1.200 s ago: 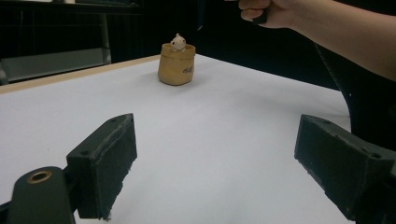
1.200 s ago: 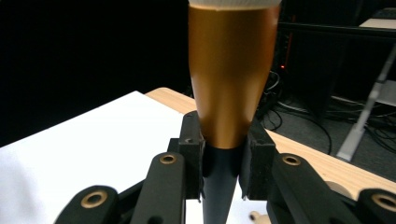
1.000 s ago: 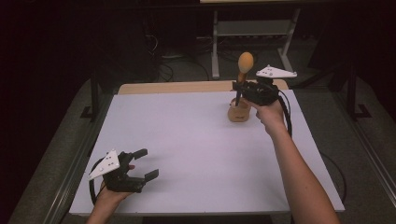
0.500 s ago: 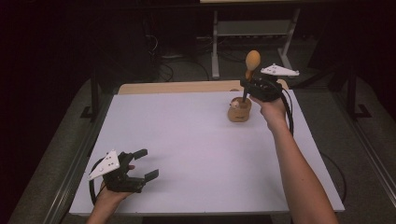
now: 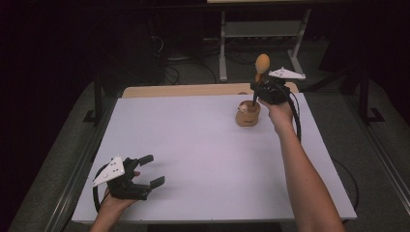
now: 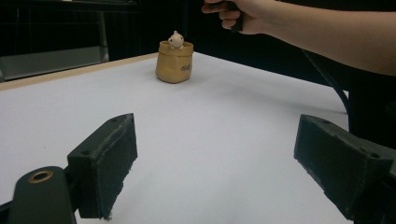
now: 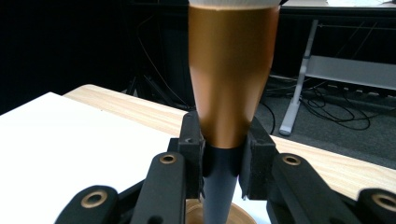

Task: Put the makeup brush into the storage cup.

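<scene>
High view shows the right tool [image 5: 259, 90] pinching a makeup brush [image 5: 261, 66] upright by its dark handle, directly above the small tan holder [image 5: 247, 115] at the table's [image 5: 193, 145] far side; the left tool [image 5: 147, 170] rests spread, well apart.

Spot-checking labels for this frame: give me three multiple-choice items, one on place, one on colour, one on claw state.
1. Where on the white table does the tan pot stand?
A. far right part
B. near left corner
C. dead centre

2. What colour is the brush's ferrule?
A. silver
B. copper
C. green

3. How are the two claws?
A. both open
B. left shut on the pot, right open
C. left open, right shut on the brush

Key:
1 A: the high view shows the pot near the far edge, right of the middle.
2 B: the right gripper view shows copper metal above a dark handle.
3 C: the left claw has its jaws apart over bare table; the right claw clamps the brush handle.
</scene>
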Action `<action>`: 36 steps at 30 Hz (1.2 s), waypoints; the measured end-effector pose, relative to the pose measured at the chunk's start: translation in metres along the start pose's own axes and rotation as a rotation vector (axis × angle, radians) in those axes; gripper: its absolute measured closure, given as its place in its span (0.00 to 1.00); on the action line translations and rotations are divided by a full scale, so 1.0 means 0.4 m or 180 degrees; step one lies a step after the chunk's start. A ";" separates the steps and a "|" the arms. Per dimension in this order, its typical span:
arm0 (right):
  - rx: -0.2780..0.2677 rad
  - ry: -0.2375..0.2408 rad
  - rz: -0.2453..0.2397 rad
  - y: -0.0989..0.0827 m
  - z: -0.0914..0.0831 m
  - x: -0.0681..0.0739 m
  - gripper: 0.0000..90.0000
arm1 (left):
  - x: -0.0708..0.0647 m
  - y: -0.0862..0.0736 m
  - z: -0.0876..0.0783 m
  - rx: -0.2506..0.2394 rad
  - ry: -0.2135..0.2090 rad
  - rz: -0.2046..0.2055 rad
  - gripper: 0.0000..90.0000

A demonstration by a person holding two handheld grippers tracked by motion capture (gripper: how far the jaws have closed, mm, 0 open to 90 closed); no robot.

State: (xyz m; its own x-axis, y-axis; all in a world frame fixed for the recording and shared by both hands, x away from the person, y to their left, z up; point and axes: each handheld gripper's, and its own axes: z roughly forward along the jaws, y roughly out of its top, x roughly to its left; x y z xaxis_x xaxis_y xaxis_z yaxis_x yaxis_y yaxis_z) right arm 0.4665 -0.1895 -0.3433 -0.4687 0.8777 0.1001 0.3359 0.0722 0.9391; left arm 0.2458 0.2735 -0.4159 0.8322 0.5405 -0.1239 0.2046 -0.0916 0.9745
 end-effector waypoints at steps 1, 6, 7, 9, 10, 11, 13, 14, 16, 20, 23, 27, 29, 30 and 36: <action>0.0016 -0.0009 0.0010 -0.002 0.002 -0.001 0.81 | 0.000 0.000 0.000 -0.0002 -0.0001 0.0011 0.14; 0.0061 -0.0066 -0.0008 -0.011 0.015 -0.006 0.81 | 0.001 0.000 -0.001 0.0006 0.0001 0.0013 0.14; 0.0074 -0.0062 -0.0005 -0.013 0.017 -0.007 0.81 | 0.000 0.000 -0.001 0.0001 -0.0001 0.0008 0.14; 0.0120 -0.0071 -0.0018 -0.020 0.025 -0.008 0.81 | 0.000 0.000 0.000 -0.0008 -0.0003 0.0015 0.14; 0.0120 -0.0071 -0.0018 -0.020 0.025 -0.008 0.81 | 0.000 0.000 -0.001 -0.0008 -0.0002 0.0015 0.14; 0.0143 -0.0078 -0.0017 -0.022 0.027 -0.009 0.81 | 0.001 0.000 -0.001 -0.0008 -0.0001 0.0017 0.14; 0.0176 -0.0080 -0.0015 -0.027 0.031 -0.009 0.81 | 0.002 0.000 -0.002 0.0000 0.0002 0.0035 0.14; 0.0199 -0.0081 -0.0009 -0.030 0.033 -0.009 0.81 | 0.001 0.000 -0.001 -0.0009 0.0001 0.0027 0.14; 0.0221 -0.0076 -0.0010 -0.037 0.037 -0.008 0.81 | 0.001 0.000 -0.002 0.0006 0.0003 0.0036 0.15; 0.0252 -0.0073 -0.0026 -0.050 0.045 -0.006 0.81 | 0.000 -0.001 -0.002 0.0002 -0.0001 0.0032 0.15; 0.0293 -0.0083 -0.0040 -0.062 0.052 -0.006 0.81 | -0.001 0.000 -0.003 0.0004 -0.0004 0.0028 0.15; 0.0325 -0.0088 -0.0038 -0.077 0.057 -0.010 0.81 | -0.002 -0.001 -0.001 -0.0003 -0.0012 0.0029 0.15; 0.0344 -0.0088 -0.0046 -0.082 0.058 -0.012 0.81 | -0.002 -0.001 -0.001 0.0021 -0.0008 0.0040 0.15; 0.0358 -0.0085 -0.0038 -0.085 0.059 -0.013 0.81 | -0.003 0.000 -0.001 0.0019 -0.0011 0.0046 0.15; 0.0354 -0.0071 -0.0010 -0.098 0.060 -0.017 0.60 | -0.003 -0.001 0.000 0.0021 -0.0016 0.0061 0.15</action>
State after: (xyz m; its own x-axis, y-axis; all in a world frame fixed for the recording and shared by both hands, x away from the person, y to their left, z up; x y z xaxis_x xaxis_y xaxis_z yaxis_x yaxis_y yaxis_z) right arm 0.4760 -0.1870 -0.3888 -0.4519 0.8876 0.0888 0.4236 0.1259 0.8971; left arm 0.2447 0.2729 -0.4161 0.8385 0.5344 -0.1063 0.1920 -0.1073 0.9755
